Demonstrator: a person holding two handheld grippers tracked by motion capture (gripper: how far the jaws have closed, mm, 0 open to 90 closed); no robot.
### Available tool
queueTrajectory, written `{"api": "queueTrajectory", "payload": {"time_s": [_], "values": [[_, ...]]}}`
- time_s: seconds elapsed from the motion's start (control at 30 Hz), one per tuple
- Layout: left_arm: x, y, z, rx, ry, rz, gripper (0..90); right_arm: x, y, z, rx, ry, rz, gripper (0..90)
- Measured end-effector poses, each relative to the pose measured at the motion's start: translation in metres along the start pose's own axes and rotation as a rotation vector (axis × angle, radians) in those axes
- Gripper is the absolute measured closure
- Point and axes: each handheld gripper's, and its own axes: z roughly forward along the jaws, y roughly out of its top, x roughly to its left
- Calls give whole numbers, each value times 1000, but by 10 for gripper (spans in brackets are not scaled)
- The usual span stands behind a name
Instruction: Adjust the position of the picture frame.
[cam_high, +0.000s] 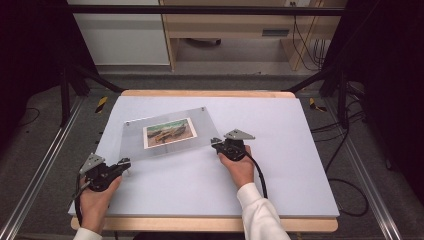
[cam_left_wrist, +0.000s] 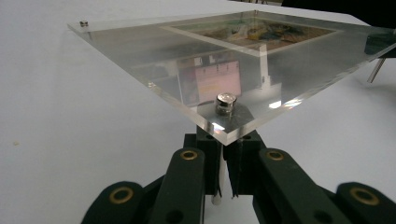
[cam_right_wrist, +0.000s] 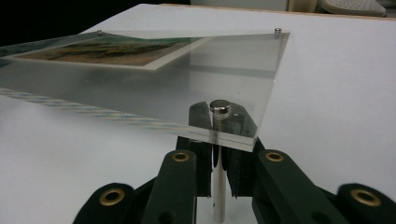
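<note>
the left claw (cam_left_wrist: 223, 186) is pinched nearly shut on a thin metal leg (cam_left_wrist: 217, 198) that hangs under the near corner of a clear acrylic frame (cam_left_wrist: 140, 56); its black jaws stand close together with the post between them, right below the round metal cap (cam_left_wrist: 226, 101) that sits on top of that corner. the right claw (cam_right_wrist: 219, 177) is closed the same way on another metal leg (cam_right_wrist: 218, 196) under the opposite near corner of the frame, below its own cap (cam_right_wrist: 220, 107). in the high view the left claw (cam_high: 124, 163) sits at the frame's near left corner and the right claw (cam_high: 216, 143) at its near right corner, each held in a hand, the right arm in a white sleeve (cam_high: 260, 212). the frame (cam_high: 200, 130) stands raised a little over the pale desk (cam_high: 280, 165), toward the middle and left of it, with a landscape print (cam_high: 169, 132) sandwiched inside. two more small caps mark the far corners (cam_high: 203, 108). beyond the desk are a dark floor with cables (cam_high: 345, 190) and wooden furniture (cam_high: 235, 25).
</note>
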Motion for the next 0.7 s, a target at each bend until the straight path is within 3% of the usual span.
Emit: {"api": "queueTrajectory", "payload": {"time_s": [0.1, 0.23, 0.7], "values": [[1, 1, 0, -11, 2, 1, 841, 2, 3, 0, 3, -5, -12, 848], [-1, 5, -2, -26, 22, 50, 847, 3, 8, -2, -4, -18, -27, 851], [-9, 17, -14, -119, -15, 51, 844, 9, 22, -25, -68, -27, -62, 850]]}}
